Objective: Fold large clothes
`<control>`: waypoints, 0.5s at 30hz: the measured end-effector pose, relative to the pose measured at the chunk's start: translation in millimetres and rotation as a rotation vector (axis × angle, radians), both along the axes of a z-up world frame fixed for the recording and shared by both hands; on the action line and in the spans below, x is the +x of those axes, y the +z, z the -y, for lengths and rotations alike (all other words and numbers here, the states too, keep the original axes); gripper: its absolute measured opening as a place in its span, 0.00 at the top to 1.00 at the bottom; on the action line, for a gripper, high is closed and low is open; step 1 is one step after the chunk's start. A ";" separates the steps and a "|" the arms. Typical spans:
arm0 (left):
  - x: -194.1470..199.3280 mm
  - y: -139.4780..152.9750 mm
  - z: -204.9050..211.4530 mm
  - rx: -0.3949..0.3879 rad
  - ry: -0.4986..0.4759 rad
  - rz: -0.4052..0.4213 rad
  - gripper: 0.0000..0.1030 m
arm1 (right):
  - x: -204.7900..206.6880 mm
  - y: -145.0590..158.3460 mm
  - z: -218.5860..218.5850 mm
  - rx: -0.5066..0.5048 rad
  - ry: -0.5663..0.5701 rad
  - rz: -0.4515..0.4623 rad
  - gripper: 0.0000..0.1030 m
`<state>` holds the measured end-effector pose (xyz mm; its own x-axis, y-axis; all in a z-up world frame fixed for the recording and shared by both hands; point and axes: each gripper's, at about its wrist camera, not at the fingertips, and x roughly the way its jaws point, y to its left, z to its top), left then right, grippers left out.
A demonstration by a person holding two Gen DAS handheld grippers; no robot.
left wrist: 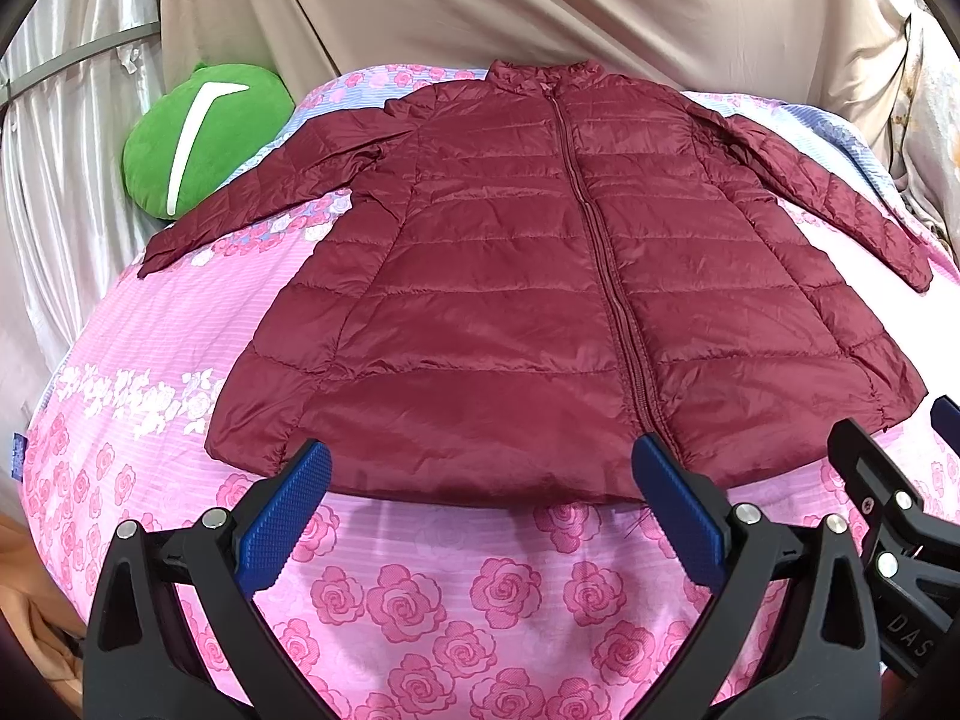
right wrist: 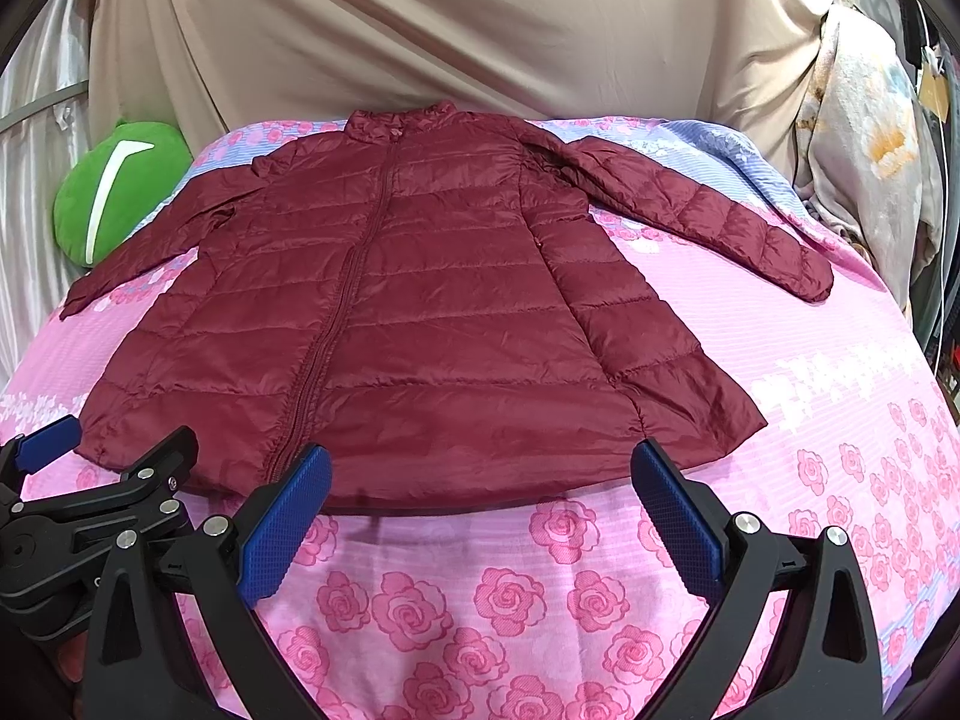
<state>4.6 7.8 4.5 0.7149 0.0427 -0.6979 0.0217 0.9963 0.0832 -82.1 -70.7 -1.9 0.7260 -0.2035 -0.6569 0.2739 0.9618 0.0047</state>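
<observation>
A dark red quilted jacket [left wrist: 528, 276] [right wrist: 384, 324] lies flat and zipped on the bed, collar at the far side, hem towards me, both sleeves spread outwards. My left gripper [left wrist: 480, 462] hovers open just short of the hem, left of the zipper's end. My right gripper [right wrist: 480, 462] is also open, near the hem to the right of the zipper. Nothing is between either pair of blue pads. Each gripper shows at the edge of the other's view: the right gripper [left wrist: 888, 480] and the left gripper [right wrist: 114, 462].
The bed carries a pink rose-print cover [left wrist: 456, 600] [right wrist: 840, 420]. A green plush cushion [left wrist: 204, 132] [right wrist: 114, 192] sits at the far left by the left sleeve. Beige sheets [left wrist: 540, 0] hang behind; draped fabric [right wrist: 870, 150] hangs at the right.
</observation>
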 end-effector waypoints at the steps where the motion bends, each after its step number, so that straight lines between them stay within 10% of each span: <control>1: -0.1 0.0 0.0 0.000 0.000 0.000 0.05 | -0.1 0.0 0.1 0.000 0.000 0.000 0.05; 15: 3.1 -2.9 0.0 0.003 0.001 -0.004 0.05 | 1.4 -0.7 0.8 0.001 0.000 -0.001 0.05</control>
<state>7.8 7.8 1.7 0.7120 0.0450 -0.7007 0.0215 0.9961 0.0857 -80.8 -71.4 -2.6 0.7253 -0.2024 -0.6580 0.2734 0.9619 0.0055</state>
